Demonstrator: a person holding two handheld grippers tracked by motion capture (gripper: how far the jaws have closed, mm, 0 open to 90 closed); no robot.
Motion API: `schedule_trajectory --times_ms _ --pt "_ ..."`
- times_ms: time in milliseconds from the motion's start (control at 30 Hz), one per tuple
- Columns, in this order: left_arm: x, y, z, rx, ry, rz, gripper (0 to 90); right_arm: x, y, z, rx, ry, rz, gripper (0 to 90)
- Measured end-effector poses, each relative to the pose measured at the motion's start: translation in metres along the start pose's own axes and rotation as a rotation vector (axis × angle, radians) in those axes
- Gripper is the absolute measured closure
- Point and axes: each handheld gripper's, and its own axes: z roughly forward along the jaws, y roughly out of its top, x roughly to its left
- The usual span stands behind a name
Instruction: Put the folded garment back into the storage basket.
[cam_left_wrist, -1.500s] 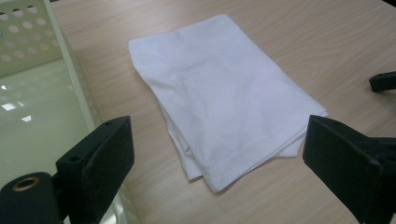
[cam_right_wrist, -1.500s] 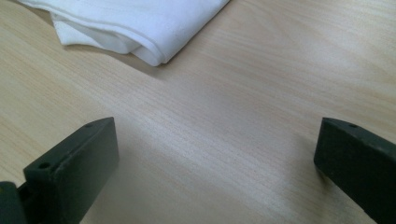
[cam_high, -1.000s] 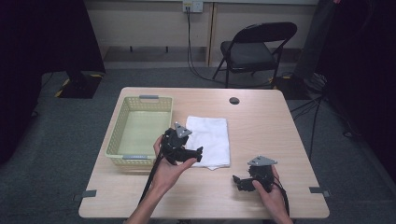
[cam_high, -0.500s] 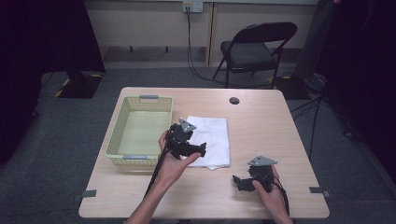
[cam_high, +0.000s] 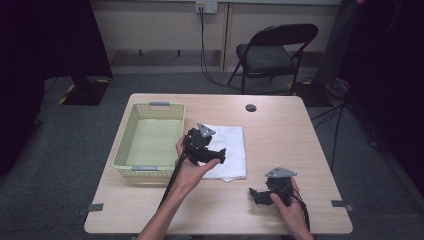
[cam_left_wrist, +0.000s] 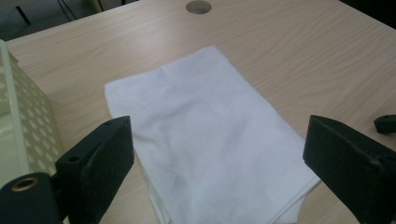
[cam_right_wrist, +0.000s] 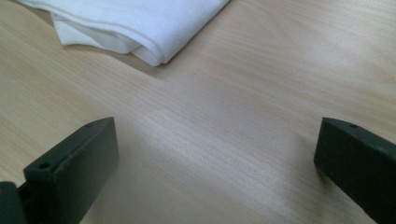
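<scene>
while left gripper (cam_high: 212, 156) hangs spread over folded towel (cam_left_wrist: 205, 135), nothing gripped
towel's long axis runs away from it; right gripper (cam_high: 257, 194), also spread, sits farther off.

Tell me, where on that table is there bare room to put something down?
Bare wood lies right of the white cloth out to the table edge, and along the far edge around the round hole. It is crowded where the left claw hangs over the cloth beside the basket.

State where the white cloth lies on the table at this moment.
In the high view the folded white cloth lies flat near the table's middle, just right of the yellow basket, with the left claw above its near left part.
</scene>
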Motion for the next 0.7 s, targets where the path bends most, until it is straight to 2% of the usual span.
schedule_trajectory --times_ms 167,400,567,700 --pt "-0.001 0.006 0.006 -0.006 0.001 0.001 8.4 0.0 0.0 0.0 0.0 0.0 0.0 0.0" --pt "-0.003 0.015 0.016 0.018 0.008 0.021 8.5 0.0 0.0 0.0 0.0 0.0 0.0 0.0" --pt "-0.001 0.024 0.024 0.017 0.01 0.013 8.3 0.0 0.0 0.0 0.0 0.0 0.0 0.0" --pt "0.0 0.024 0.035 0.017 0.013 -0.01 9.3 0.0 0.0 0.0 0.0 0.0 0.0 0.0"
